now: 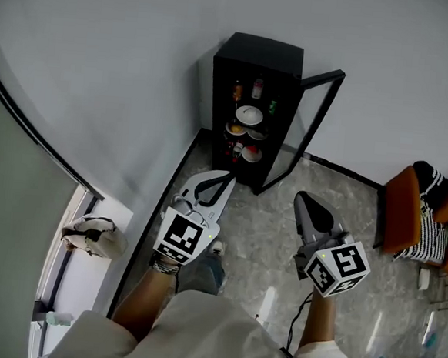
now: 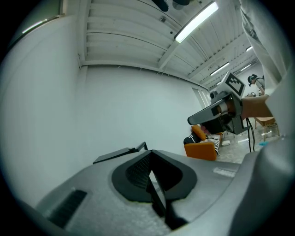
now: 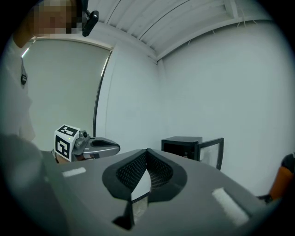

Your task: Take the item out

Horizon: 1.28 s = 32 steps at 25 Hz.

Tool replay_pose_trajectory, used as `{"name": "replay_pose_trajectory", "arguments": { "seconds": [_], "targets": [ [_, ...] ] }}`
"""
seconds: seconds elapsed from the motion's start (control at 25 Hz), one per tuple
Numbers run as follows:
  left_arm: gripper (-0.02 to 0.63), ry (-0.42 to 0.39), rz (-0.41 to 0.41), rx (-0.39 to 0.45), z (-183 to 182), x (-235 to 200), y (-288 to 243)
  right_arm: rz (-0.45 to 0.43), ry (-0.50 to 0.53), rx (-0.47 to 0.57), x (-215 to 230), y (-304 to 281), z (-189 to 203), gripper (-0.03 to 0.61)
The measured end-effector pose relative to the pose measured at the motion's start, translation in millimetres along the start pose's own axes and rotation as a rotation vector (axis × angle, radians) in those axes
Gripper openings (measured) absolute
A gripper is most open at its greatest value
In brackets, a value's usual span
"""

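Left hand-held gripper [image 2: 148, 152], right hand-held gripper [image 3: 146, 150] closed (empty); fridge [image 1: 257, 52] open.

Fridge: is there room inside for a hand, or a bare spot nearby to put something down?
The fridge top is bare, and so is the floor between its open door and the orange chair. Inside it is crowded: plates and bottles fill the shelves, leaving little room for a hand.
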<state>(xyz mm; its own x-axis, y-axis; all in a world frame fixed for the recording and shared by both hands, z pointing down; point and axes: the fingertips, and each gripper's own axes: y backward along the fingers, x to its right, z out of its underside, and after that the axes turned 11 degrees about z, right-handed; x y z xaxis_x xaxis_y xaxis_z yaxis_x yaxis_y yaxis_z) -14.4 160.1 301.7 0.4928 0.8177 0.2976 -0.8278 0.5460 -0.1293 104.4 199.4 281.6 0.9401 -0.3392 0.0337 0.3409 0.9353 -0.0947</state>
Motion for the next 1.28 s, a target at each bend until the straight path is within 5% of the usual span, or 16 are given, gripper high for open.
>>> {"name": "replay_pose_trajectory", "arguments": {
  "seconds": [0.4,1.28],
  "targets": [
    [0.0,0.016,0.034,-0.022,21.0,-97.0,-74.6,0.054,-0.034,0.017,52.1,-113.1,-18.0,0.006],
    [0.0,0.059,0.047,-0.065,69.2,-205.2,-145.4,0.099,-0.062,-0.038,94.4,-245.8,-5.3,0.006]
  ]
}}
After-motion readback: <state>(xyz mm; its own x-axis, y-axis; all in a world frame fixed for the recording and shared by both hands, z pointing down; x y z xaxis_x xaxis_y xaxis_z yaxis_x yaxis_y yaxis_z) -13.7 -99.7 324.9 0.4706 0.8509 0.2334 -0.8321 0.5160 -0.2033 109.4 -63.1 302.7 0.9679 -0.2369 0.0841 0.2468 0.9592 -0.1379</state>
